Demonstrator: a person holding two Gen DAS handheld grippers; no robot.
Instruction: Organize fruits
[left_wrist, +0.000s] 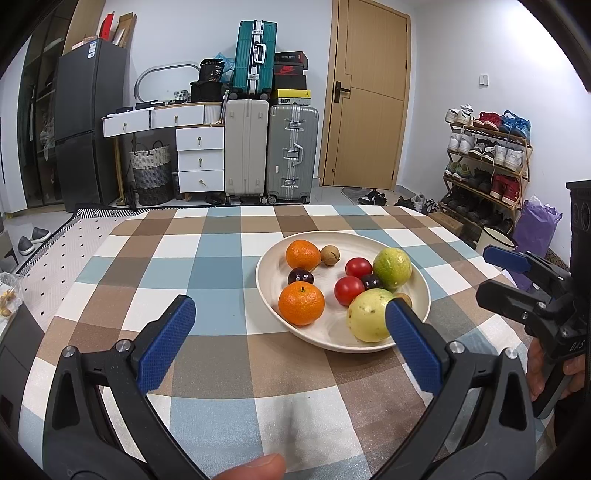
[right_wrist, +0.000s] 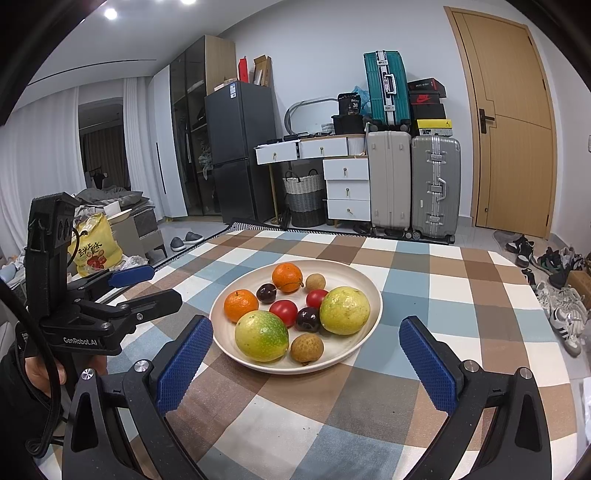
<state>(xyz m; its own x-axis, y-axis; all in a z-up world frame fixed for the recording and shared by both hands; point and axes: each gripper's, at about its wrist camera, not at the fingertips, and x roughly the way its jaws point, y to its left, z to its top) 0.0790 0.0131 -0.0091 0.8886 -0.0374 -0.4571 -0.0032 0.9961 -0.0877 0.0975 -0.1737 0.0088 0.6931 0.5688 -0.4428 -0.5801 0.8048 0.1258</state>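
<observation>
A cream plate on the checked tablecloth holds two oranges, two yellow-green fruits, two red tomatoes, dark cherries and brown longans. My left gripper is open and empty, just short of the plate's near left rim. My right gripper is open and empty, its blue fingers either side of the plate's near edge. Each gripper shows in the other's view, the right and the left.
The checked tablecloth covers the table. Beyond the far edge stand suitcases, white drawers, a dark fridge and a door. A shoe rack stands at the right. A yellow bag lies at the left.
</observation>
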